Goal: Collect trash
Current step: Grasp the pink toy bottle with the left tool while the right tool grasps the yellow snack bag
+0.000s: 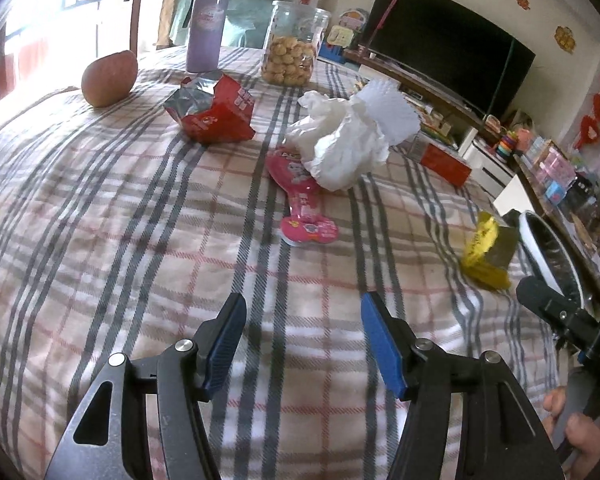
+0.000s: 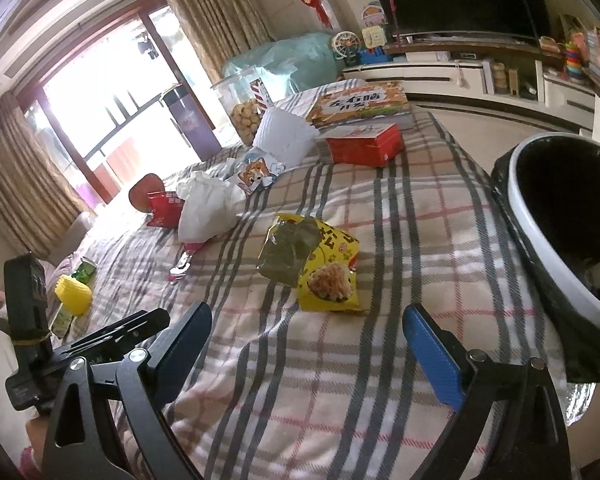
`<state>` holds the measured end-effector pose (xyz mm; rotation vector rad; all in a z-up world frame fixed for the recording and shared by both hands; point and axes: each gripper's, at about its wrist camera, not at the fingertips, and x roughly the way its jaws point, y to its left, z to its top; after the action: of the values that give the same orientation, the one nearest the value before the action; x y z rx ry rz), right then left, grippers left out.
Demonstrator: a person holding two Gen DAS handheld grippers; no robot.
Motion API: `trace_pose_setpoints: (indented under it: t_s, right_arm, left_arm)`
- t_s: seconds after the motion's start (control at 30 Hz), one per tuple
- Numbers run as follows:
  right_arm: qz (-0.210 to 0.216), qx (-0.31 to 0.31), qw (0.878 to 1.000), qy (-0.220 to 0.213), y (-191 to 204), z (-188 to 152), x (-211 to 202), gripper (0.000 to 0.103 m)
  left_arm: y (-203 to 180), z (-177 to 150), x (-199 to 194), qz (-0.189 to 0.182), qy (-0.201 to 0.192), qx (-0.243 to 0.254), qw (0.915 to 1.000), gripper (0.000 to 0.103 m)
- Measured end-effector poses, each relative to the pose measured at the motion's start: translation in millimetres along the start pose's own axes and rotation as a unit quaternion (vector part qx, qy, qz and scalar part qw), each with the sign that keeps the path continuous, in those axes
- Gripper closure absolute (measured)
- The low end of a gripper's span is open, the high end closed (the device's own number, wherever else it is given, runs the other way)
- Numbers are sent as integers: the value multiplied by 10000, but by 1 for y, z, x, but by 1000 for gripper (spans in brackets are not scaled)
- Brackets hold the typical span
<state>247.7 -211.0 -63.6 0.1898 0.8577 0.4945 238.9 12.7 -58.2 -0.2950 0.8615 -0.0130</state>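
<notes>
On the plaid tablecloth [image 1: 140,240] lie a torn red snack bag [image 1: 216,110], a crumpled white tissue [image 1: 340,148], a pink wrapper [image 1: 300,204] and a yellow snack bag [image 1: 486,252]. My left gripper [image 1: 302,320] is open and empty, short of the pink wrapper. My right gripper [image 2: 306,328] is open and empty, just short of the yellow snack bag [image 2: 316,268]. The tissue [image 2: 208,208], the red bag [image 2: 162,208] and the pink wrapper [image 2: 182,264] lie farther left. A white bin with a black liner [image 2: 548,216] stands at the table's right edge; it also shows in the left wrist view [image 1: 548,248].
An apple [image 1: 108,78], a purple bottle [image 1: 206,24] and a clear jar of snacks [image 1: 292,46] stand at the far side. A red box [image 2: 364,144], a printed orange box [image 2: 360,104] and white paper cups [image 2: 284,132] lie nearby. Yellow cups [image 2: 74,294] sit at the left.
</notes>
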Motion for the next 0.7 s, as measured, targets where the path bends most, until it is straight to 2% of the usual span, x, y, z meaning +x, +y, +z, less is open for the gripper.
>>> trace_pose_setpoints:
  t_s: [0.43,0.53,0.6,0.67,0.7]
  right_arm:
    - [-264,-175,9994,127,1,18,36,8]
    - [-282,-176,9993,153,0,18,41,19]
    - [-251,-153,9994,202,-3,18,43,41]
    - [-224,-132,9994,212,-4,17,43,45]
    - [-201,-135,9995,187,-4,16,41,53]
  left_arm:
    - [-2,46,51,79,54,7,10000,44]
    - [-5,50,60,143,41,135,9998,48]
    - [-6,50,63,92,68,205,9997,67]
    - [-6,48,62,56,51,250,9997,68]
    - [-6,46,61,52,48,278,9996,68]
